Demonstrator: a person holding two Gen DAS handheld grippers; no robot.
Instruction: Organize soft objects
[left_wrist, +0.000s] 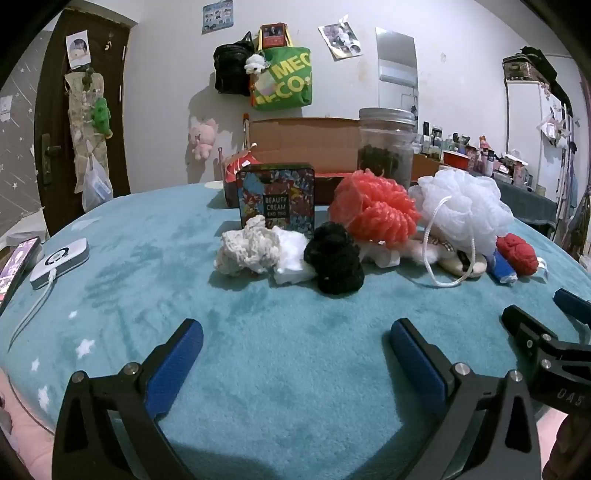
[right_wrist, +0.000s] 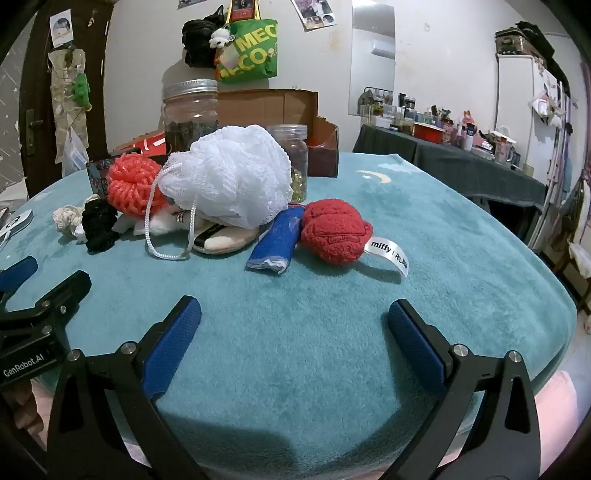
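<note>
- Left gripper (left_wrist: 295, 338), black-framed with blue ribbed pads, hangs low over the teal plush blanket (left_wrist: 280, 369), fingers spread wide and holding nothing
- Right gripper (right_wrist: 294, 319), of the same build, sits just beside it over the same blanket, fingers likewise parted and empty
- Ahead of both, a row of soft objects lies bunched across the middle of the blanket, well apart from either gripper
- From the left: a cream crocheted knit bundle (left_wrist: 245, 249), a white folded cloth (left_wrist: 293, 258) and a black fuzzy knit ball (left_wrist: 334, 258), all touching
- Behind these, a coral-red mesh bath pouf (left_wrist: 373, 210) presses against a larger white mesh bath pouf (right_wrist: 232, 177), whose white cord loop (right_wrist: 166, 236) trails onto the blanket
- Under the white pouf, a flat beige pad with a black band (right_wrist: 225, 238) pokes out
- At the right end, a rolled blue cloth (right_wrist: 275, 242) lies against a red fleece plush ball (right_wrist: 334, 230) with a white "miffy" tag (right_wrist: 388, 254)
- Farther back stand a patterned "Beauty Cream" tin (left_wrist: 275, 194), a metal-lidded clear jar of dark contents (left_wrist: 386, 146) and an open brown cardboard box (left_wrist: 303, 144)
</note>
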